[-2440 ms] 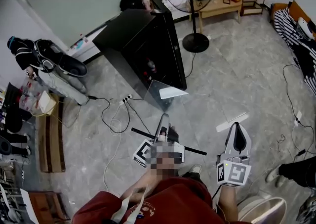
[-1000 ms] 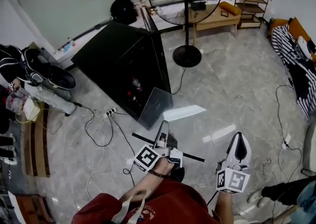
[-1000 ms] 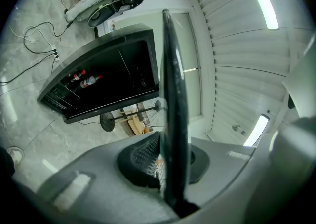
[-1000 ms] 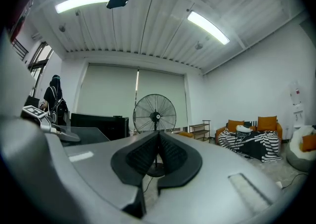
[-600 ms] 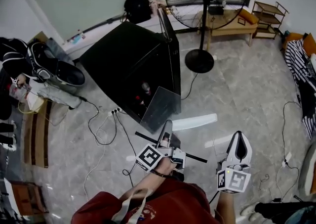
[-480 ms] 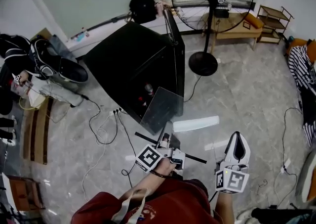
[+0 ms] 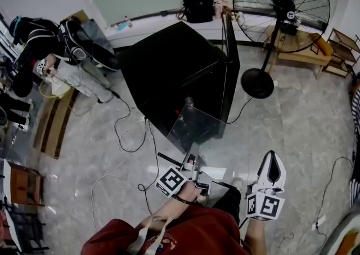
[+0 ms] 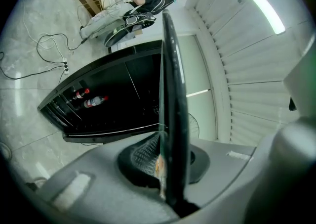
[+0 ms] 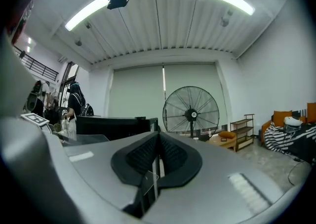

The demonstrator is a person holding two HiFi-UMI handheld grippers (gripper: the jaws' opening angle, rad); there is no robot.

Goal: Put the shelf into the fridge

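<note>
The black fridge [image 7: 174,74] stands open, its door [image 7: 226,62] swung to the right and bottles [image 8: 94,102] showing inside. The clear glass shelf [image 7: 194,127], dark-trimmed along its near edge, is held roughly level, its far edge over the fridge's front. My left gripper [image 7: 191,161] is shut on the near edge. In the left gripper view the shelf [image 8: 170,99] runs edge-on out from between the jaws [image 8: 170,163] towards the fridge [image 8: 113,94]. My right gripper [image 7: 271,161] hangs to the right of the shelf, pads together [image 9: 159,151], with a small clear sliver low between them.
A big standing fan [image 7: 281,6] is right of the fridge, with a wooden table [image 7: 306,45] behind it. Cables and a power strip [image 7: 132,135] lie on the floor to the left. A person with a bag [image 7: 67,57] stands at far left. A black bag [image 7: 198,3] is behind the fridge.
The head view has swung, so the fridge now sits nearer and more central. Both grippers and the shelf have come closer to the fridge's open front.
</note>
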